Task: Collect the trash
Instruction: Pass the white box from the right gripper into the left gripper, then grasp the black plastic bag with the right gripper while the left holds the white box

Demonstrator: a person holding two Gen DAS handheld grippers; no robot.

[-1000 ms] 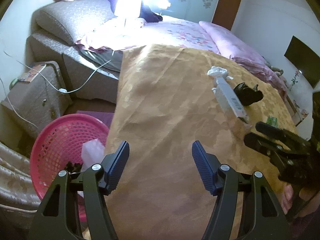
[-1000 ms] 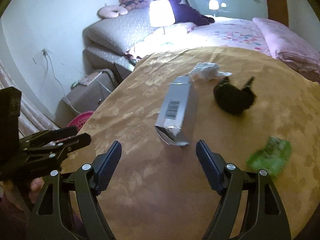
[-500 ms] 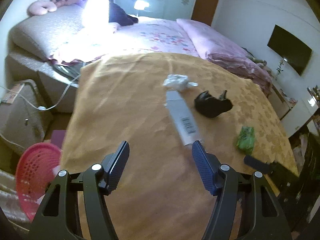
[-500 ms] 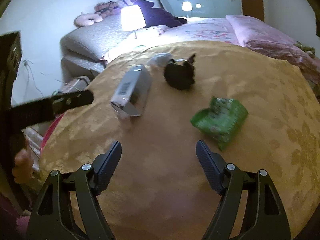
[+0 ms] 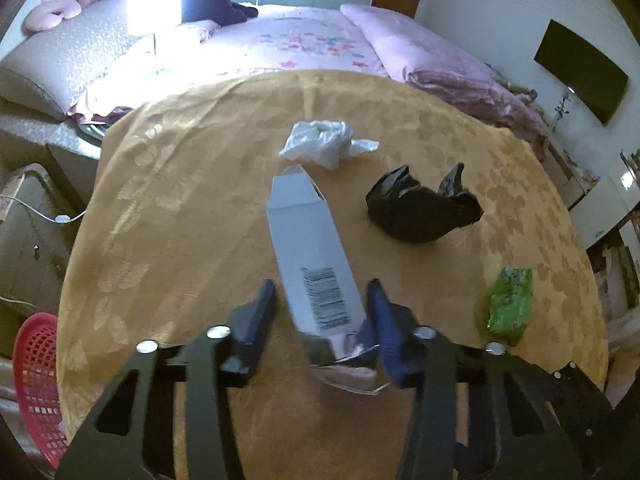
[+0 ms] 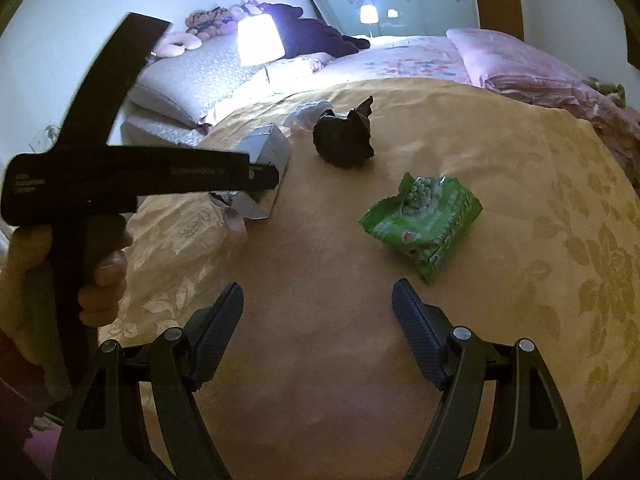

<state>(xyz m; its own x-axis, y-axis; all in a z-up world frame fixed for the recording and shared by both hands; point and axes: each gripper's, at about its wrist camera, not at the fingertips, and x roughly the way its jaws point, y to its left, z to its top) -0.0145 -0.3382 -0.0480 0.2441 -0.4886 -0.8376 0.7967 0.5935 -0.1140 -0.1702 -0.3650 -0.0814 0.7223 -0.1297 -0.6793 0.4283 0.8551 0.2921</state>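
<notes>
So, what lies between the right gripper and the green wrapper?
Only bare yellow cloth, as the right wrist view shows; the right gripper stands open short of the green wrapper.

Mustard-gold bedspread [image 5: 180, 200] with a tonal floral damask pattern. On it: grey carton [image 5: 308, 240] with a black barcode, white crumpled bag [image 5: 320, 142], black bag [image 5: 420, 212], green snack wrapper [image 6: 424, 216].

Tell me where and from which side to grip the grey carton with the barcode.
Grip the grey carton across its narrow width at the near, torn-open end, coming from above and from this side. It lies flat, lengthwise away from the left gripper, whose closing jaws already straddle that end; the right pad looks to touch it, the left stands off.
</notes>
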